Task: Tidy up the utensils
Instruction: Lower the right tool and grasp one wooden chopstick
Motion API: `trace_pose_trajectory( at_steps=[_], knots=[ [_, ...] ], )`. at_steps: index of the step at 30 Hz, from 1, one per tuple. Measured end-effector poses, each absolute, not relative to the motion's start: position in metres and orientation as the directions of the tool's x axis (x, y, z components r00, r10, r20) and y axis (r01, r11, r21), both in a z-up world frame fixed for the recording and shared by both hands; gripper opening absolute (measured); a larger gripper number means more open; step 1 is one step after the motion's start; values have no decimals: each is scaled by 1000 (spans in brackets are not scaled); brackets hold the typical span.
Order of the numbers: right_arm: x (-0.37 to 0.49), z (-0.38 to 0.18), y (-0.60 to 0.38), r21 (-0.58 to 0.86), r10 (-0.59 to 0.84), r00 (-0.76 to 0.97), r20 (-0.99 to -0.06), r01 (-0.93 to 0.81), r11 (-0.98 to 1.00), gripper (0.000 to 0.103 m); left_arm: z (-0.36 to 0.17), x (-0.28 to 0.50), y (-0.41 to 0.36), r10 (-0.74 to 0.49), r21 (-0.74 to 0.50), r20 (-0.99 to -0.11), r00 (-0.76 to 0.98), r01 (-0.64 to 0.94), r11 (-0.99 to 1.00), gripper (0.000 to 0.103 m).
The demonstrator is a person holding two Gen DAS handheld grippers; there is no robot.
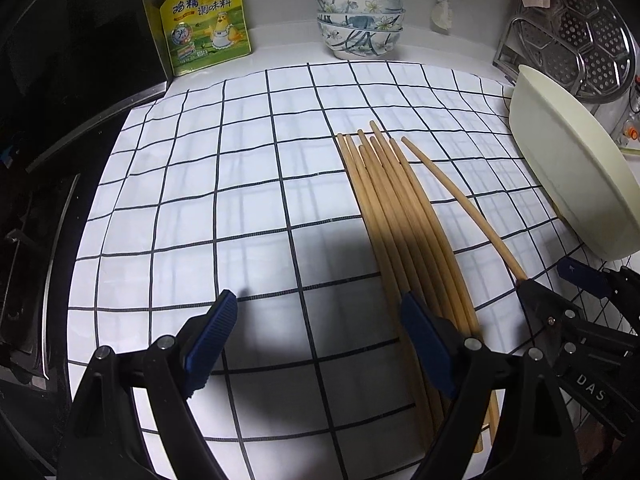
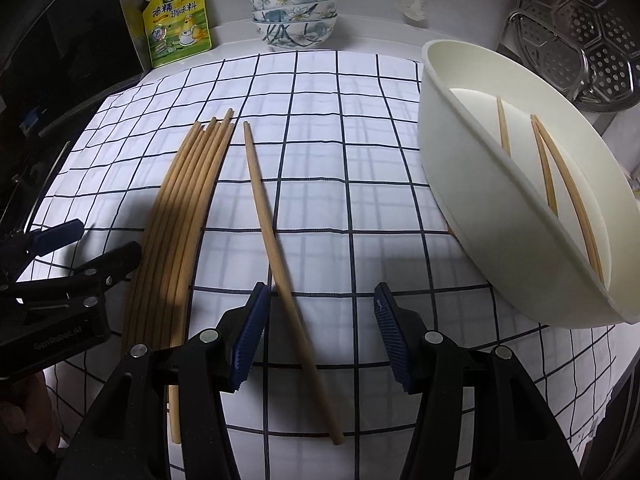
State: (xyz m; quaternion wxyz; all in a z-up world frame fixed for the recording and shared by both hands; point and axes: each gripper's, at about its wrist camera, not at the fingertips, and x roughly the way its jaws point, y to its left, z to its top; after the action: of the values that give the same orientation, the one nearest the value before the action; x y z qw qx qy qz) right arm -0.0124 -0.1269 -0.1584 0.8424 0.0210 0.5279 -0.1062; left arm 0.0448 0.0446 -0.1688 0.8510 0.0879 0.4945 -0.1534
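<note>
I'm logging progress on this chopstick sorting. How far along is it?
Done: three chopsticks already lie in the cream basin. In hand: nothing is gripped; the right tongs are open around a single chopstick that is set apart from the rest. Left: that one plus the bundle of chopsticks on the checked cloth; the left tongs are open beside the bundle.

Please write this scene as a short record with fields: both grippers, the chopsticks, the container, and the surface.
left gripper: open, beside the bundle
right gripper: open, single chopstick between its fingers
bundle of chopsticks: lying together on the cloth
single chopstick: lying apart, right of the bundle
cream basin: tilted, three chopsticks inside
checked cloth: white with dark grid
</note>
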Motion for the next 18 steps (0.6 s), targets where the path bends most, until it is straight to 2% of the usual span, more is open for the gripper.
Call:
trace_pose_trajectory(
  at_steps=[6, 10, 14, 18],
  knots=[
    [-12, -158, -128, -75, -155, 422, -893, 199, 977, 52, -169, 44, 41, -171, 6, -866, 470, 352, 936, 83],
    [-11, -157, -128, -77, -154, 425, -892, 194, 978, 52, -170, 44, 41, -150, 31, -858, 491, 341, 940, 87],
    [-12, -158, -127, -73, -147, 426, -893, 186, 980, 52, -174, 46, 48, -99, 72, -863, 495, 314, 947, 88],
    [-12, -157, -127, -70, -142, 430, -892, 178, 982, 52, -174, 46, 60, -99, 57, -865, 493, 292, 955, 89]
  ],
)
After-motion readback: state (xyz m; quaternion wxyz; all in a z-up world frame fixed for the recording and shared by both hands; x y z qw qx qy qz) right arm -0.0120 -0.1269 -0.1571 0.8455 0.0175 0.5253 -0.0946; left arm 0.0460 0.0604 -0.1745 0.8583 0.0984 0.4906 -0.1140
